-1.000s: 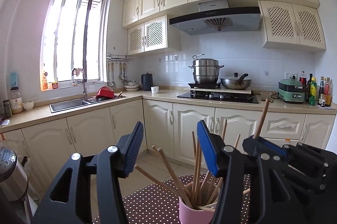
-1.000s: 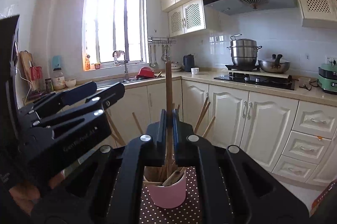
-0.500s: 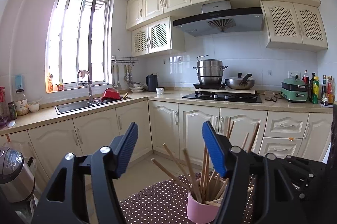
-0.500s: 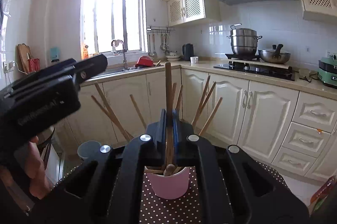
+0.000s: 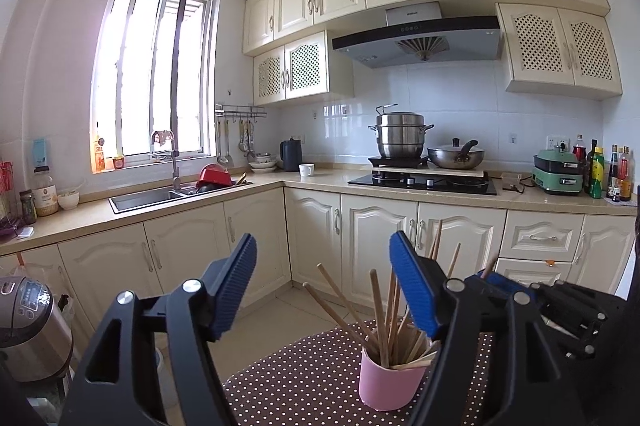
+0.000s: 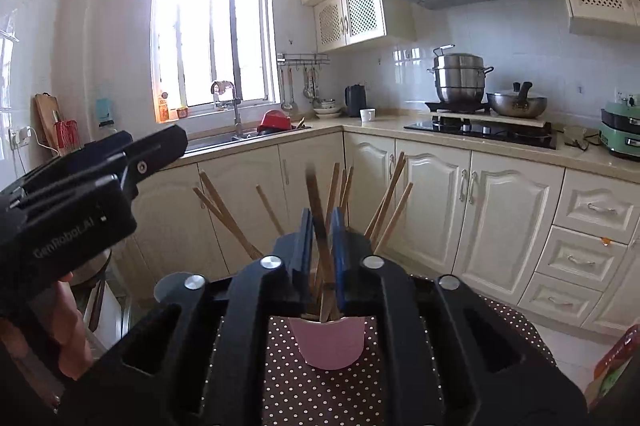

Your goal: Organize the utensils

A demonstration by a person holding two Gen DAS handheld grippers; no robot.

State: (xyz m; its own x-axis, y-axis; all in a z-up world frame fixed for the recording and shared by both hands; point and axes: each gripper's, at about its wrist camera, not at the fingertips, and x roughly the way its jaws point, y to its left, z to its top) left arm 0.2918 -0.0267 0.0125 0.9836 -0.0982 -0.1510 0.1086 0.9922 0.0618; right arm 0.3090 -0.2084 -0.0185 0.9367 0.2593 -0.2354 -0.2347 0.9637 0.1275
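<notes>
Releasing grip, right gripper (image 6: 321, 234) near-level

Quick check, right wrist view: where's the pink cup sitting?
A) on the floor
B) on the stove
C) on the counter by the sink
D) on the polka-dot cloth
D: the pink cup, full of wooden chopsticks, stands on the brown white-dotted cloth, just past the right gripper; the sink and the stove are far behind it on the counter.
</notes>
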